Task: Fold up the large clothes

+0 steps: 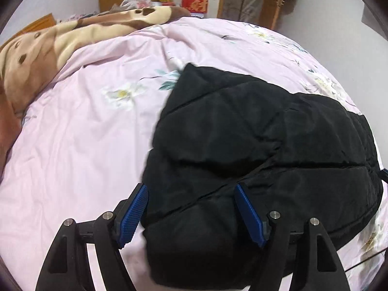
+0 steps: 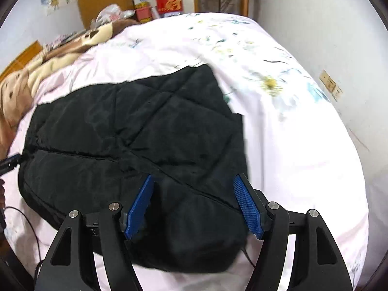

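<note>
A black quilted puffer jacket (image 1: pixel 254 145) lies partly folded on a pink floral bed cover (image 1: pixel 72 145). My left gripper (image 1: pixel 191 189) is open and hovers over the jacket's near left edge, holding nothing. In the right wrist view the same jacket (image 2: pixel 126 131) fills the middle. My right gripper (image 2: pixel 192 179) is open over the jacket's near right corner, empty. The tip of the left gripper (image 2: pixel 11 161) shows at that view's left edge. The bed cover (image 2: pixel 291 145) spreads to the right of the jacket.
A brown and cream blanket (image 1: pixel 48 43) lies bunched at the far left of the bed. Boxes and bags (image 1: pixel 191 2) stand beyond the bed's far end. A wall with a socket (image 2: pixel 331 84) runs along the bed's right side. A thin cable (image 2: pixel 26 220) lies at near left.
</note>
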### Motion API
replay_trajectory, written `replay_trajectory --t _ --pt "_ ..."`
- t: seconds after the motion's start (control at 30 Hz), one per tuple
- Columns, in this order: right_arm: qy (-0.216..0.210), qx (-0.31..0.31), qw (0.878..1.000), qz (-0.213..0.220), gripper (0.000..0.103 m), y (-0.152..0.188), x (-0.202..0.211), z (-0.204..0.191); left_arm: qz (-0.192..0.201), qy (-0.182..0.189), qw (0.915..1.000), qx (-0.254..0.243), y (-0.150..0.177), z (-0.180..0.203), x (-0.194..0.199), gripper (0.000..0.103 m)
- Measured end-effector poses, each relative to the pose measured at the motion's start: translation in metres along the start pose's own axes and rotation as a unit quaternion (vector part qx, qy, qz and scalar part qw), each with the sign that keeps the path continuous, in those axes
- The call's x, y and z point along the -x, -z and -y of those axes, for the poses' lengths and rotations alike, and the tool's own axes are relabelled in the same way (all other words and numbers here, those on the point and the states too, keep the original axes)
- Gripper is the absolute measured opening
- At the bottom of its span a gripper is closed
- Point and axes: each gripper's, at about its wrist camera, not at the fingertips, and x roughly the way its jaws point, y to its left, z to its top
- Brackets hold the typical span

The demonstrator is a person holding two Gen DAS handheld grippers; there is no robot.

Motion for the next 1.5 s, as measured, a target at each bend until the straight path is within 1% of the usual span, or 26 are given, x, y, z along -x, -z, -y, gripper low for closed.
replay_trajectory --t 0.07,0.17,0.2,0.27,0.3,0.33,0.37,0.4,0.47,0.57,0.6,0.67,0.8,0.9,0.93,0.97,1.0,1.07,1.17,1.27,1.33,1.4,1.5 --pt "0.009 -0.007 1.000 -0.001 0.068 0.003 0.005 0.011 -0.005 -0.003 1.0000 0.007 0.003 -0.012 0.003 0.073" --pt "0.009 -0.013 1.000 -0.010 0.069 0.013 0.011 0.025 -0.015 0.013 0.9997 0.013 0.004 -0.026 0.004 0.076" --pt "0.004 -0.016 1.000 -0.013 0.070 0.014 0.012 0.027 -0.022 0.023 0.9994 0.014 0.005 -0.031 0.003 0.078" --pt "-0.003 -0.022 1.000 -0.016 0.070 0.017 0.014 0.033 -0.026 0.033 0.9990 0.013 0.003 -0.042 -0.001 0.079" --pt "-0.007 -0.024 1.000 -0.016 0.070 0.017 0.014 0.035 -0.030 0.043 0.9986 0.012 0.001 -0.047 -0.004 0.083" --pt "-0.014 -0.027 0.999 -0.018 0.070 0.018 0.014 0.038 -0.034 0.051 0.9980 0.012 0.005 -0.043 0.002 0.085" --pt "-0.018 -0.029 0.999 -0.022 0.070 0.019 0.014 0.044 -0.042 0.069 0.9967 0.013 0.005 -0.044 -0.001 0.089" --pt "-0.023 -0.030 0.999 -0.024 0.070 0.018 0.011 0.043 -0.055 0.085 0.9948 0.011 0.004 -0.038 -0.007 0.089" --pt "-0.036 -0.037 0.998 -0.033 0.077 0.015 0.004 0.046 -0.060 0.092 0.9938 0.015 0.001 -0.038 -0.013 0.089" --pt "-0.059 -0.041 0.997 -0.038 0.077 0.011 -0.005 0.043 -0.078 0.126 0.9889 0.014 -0.004 -0.036 -0.023 0.091" --pt "-0.072 -0.047 0.995 -0.043 0.077 0.010 -0.009 0.044 -0.095 0.140 0.9854 0.017 -0.007 -0.036 -0.032 0.091" --pt "-0.089 -0.061 0.993 -0.054 0.078 0.008 -0.019 0.047 -0.113 0.153 0.9813 0.028 -0.013 -0.037 -0.045 0.091" --pt "-0.133 -0.087 0.984 -0.077 0.079 0.003 -0.040 0.054 -0.133 0.179 0.9741 0.036 -0.023 -0.034 -0.065 0.092" --pt "-0.165 -0.096 0.978 -0.088 0.079 -0.002 -0.053 0.056 -0.151 0.188 0.9700 0.033 -0.026 -0.033 -0.078 0.096" --pt "-0.168 -0.092 0.977 -0.092 0.081 -0.004 -0.056 0.055 -0.156 0.191 0.9687 0.032 -0.027 -0.034 -0.082 0.098" --pt "-0.171 -0.085 0.977 -0.096 0.087 -0.006 -0.061 0.053 -0.162 0.193 0.9672 0.029 -0.028 -0.034 -0.087 0.099" --pt "-0.176 -0.082 0.976 -0.100 0.090 -0.007 -0.065 0.052 -0.166 0.199 0.9654 0.027 -0.028 -0.034 -0.090 0.099" --pt "-0.192 -0.081 0.972 -0.111 0.092 -0.008 -0.075 0.050 -0.175 0.203 0.9629 0.030 -0.028 -0.033 -0.097 0.099" --pt "-0.209 -0.084 0.968 -0.113 0.093 -0.009 -0.082 0.049 -0.182 0.208 0.9606 0.027 -0.028 -0.030 -0.106 0.100" --pt "-0.225 -0.086 0.963 -0.121 0.094 -0.008 -0.092 0.047 -0.188 0.210 0.9591 0.026 -0.027 -0.026 -0.114 0.103" --pt "-0.234 -0.085 0.959 -0.133 0.095 -0.008 -0.099 0.044 -0.193 0.211 0.9579 0.025 -0.027 -0.023 -0.119 0.103" --pt "-0.238 -0.084 0.958 -0.139 0.095 -0.010 -0.104 0.042 -0.196 0.201 0.9595 0.020 -0.028 -0.018 -0.121 0.103" --pt "-0.236 -0.071 0.959 -0.142 0.095 -0.012 -0.105 0.036 -0.198 0.190 0.9616 0.009 -0.029 -0.013 -0.121 0.103"
